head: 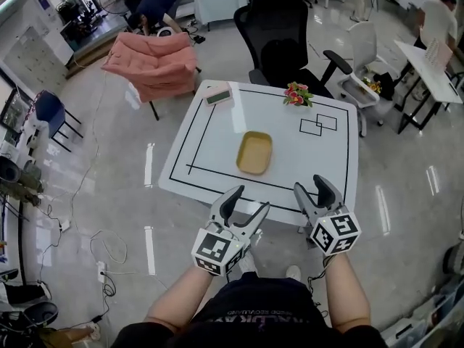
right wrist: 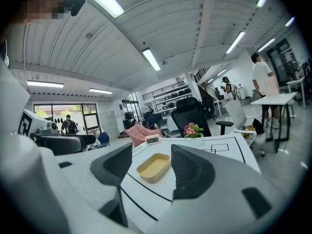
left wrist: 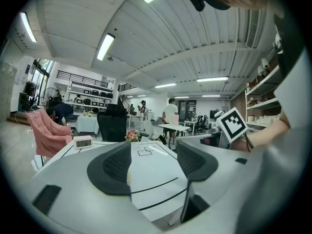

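A shallow yellow tray (head: 254,153) lies empty near the middle of the white table (head: 217,167), inside a black taped outline. My left gripper (head: 246,204) hovers open at the table's near edge, nothing between its jaws. My right gripper (head: 312,187) is also open and empty, over the near right part of the table. In the right gripper view the yellow tray (right wrist: 154,166) shows between the jaws, further off. The left gripper view looks along the table (left wrist: 156,172) past the open left gripper (left wrist: 152,162).
A small white digital clock (head: 217,96) sits at the far left corner, a pot of pink flowers (head: 296,94) at the far edge. Two small taped rectangles (head: 317,125) mark the right side. A black office chair (head: 279,35) and a pink armchair (head: 154,64) stand beyond.
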A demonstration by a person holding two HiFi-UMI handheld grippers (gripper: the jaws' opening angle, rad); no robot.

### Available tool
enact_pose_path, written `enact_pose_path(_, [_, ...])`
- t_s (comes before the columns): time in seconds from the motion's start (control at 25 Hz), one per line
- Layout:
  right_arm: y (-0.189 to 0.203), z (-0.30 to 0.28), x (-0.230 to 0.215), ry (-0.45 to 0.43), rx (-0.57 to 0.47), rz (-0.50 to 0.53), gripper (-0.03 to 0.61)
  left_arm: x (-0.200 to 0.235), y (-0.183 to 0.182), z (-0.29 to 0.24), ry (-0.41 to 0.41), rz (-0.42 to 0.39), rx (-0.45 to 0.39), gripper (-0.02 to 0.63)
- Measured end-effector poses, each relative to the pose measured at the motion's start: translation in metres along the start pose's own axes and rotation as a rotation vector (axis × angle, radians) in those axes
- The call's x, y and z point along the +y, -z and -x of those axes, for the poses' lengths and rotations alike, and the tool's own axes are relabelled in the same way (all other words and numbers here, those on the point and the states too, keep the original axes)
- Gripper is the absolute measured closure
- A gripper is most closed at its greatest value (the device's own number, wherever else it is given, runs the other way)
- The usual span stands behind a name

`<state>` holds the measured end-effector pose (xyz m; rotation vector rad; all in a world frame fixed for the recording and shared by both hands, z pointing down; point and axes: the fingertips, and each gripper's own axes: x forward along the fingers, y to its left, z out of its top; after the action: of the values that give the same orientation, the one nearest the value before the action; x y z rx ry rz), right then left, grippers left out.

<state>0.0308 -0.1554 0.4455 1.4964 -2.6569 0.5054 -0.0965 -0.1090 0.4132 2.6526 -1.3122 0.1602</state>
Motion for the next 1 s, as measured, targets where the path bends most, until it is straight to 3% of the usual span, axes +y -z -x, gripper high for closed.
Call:
enact_pose_path(0.44, [-0.004, -0.02, 0.027, 0.106, 0.003, 0.018, 0.333, 0.042, -0.007, 0.009, 0.099, 0.018, -0.016, 0.331])
enact_pose_path(1.0, [0.0, -0.04, 0.026, 0.142, 0.028, 0.017, 0.333, 0.063, -0.003, 0.004, 0.124, 0.036, -0.013, 0.331])
